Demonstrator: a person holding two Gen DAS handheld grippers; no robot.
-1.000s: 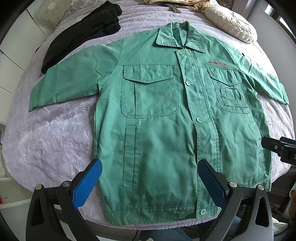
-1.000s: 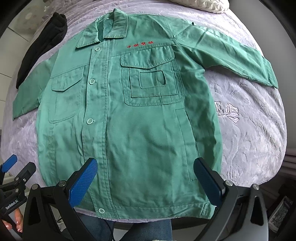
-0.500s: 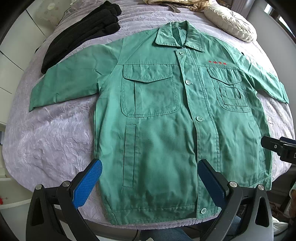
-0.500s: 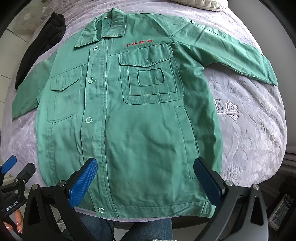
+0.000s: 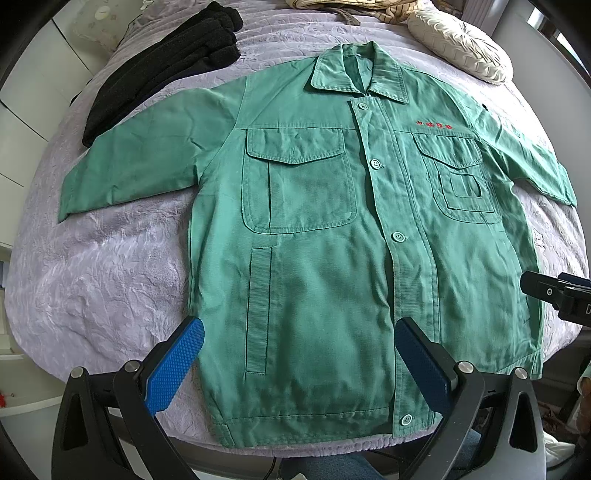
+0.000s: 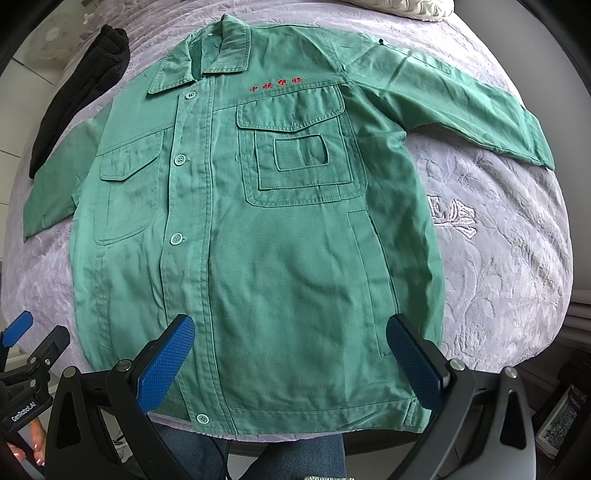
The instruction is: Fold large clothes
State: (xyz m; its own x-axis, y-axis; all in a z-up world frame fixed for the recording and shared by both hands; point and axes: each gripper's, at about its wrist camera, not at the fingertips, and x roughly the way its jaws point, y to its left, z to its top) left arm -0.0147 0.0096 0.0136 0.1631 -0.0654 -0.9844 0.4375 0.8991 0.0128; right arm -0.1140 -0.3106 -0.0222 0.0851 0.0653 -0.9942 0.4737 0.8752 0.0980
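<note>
A green work jacket [image 5: 314, 258] lies flat and buttoned on the lilac bedspread [image 5: 92, 277], collar far, hem near, both sleeves spread out. It also shows in the right wrist view [image 6: 280, 258], with red lettering above the chest pocket. My left gripper [image 5: 299, 358] is open and empty, hovering over the hem's left half. My right gripper [image 6: 290, 354] is open and empty over the hem's right half. The right gripper shows at the right edge of the left wrist view [image 5: 557, 295], the left gripper at the lower left of the right wrist view [image 6: 26, 354].
A folded black garment [image 5: 166, 62] lies at the far left of the bed, also seen in the right wrist view [image 6: 81, 96]. A cream cushion [image 5: 458, 48] and striped fabric [image 5: 351, 7] lie at the far end. White cabinets [image 5: 29, 92] stand left of the bed.
Both grippers have drifted slightly; the jacket sits a little lower and nearer in the right wrist view. The jacket itself has not moved.
</note>
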